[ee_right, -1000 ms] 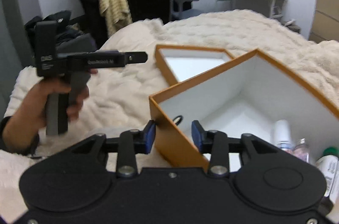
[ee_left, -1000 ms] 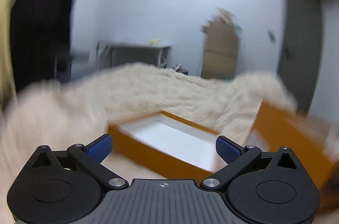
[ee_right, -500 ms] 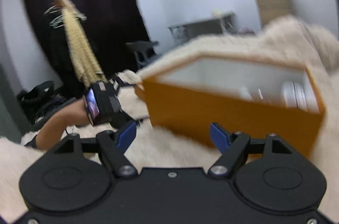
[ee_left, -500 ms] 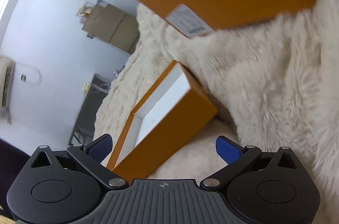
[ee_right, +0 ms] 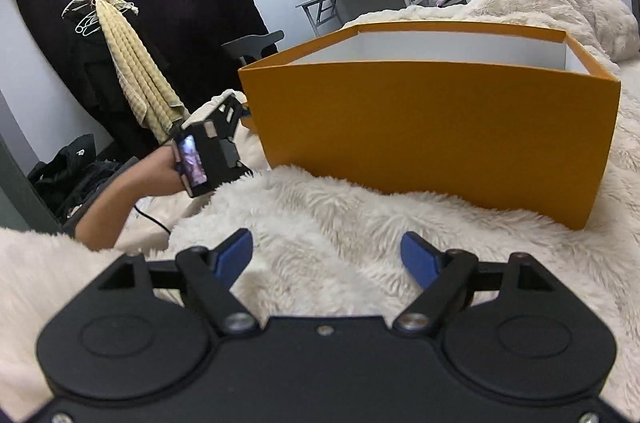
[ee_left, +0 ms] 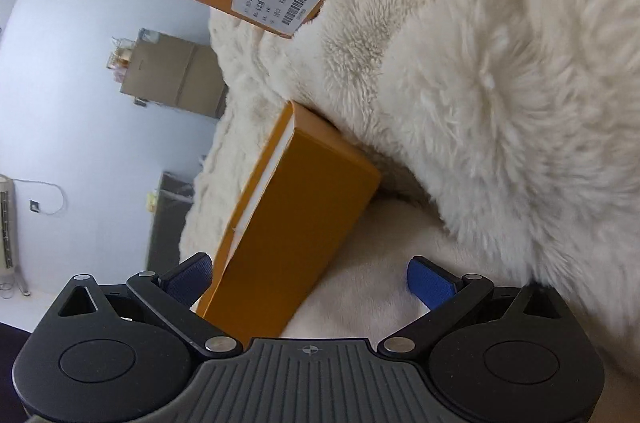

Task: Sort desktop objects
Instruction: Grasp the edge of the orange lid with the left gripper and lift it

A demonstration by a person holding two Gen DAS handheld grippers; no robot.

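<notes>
Fluffy cream blanket (ee_left: 500, 111) fills the left wrist view; the smooth orange cardboard lid (ee_left: 296, 215), at 12 o'clock, reaches between the open left tongs (ee_left: 310, 277), untouched.

Right view: open right tongs (ee_right: 326, 259), jaws just widened, empty; big box (ee_right: 432, 127) at 1 o'clock. Sorting seems unfinished.

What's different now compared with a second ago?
The right gripper let go of the orange box wall, its jaws just opening, and backed off. The left gripper rolled sideways and dropped beside the shallow lid. Boxes stayed on the blanket.
</notes>
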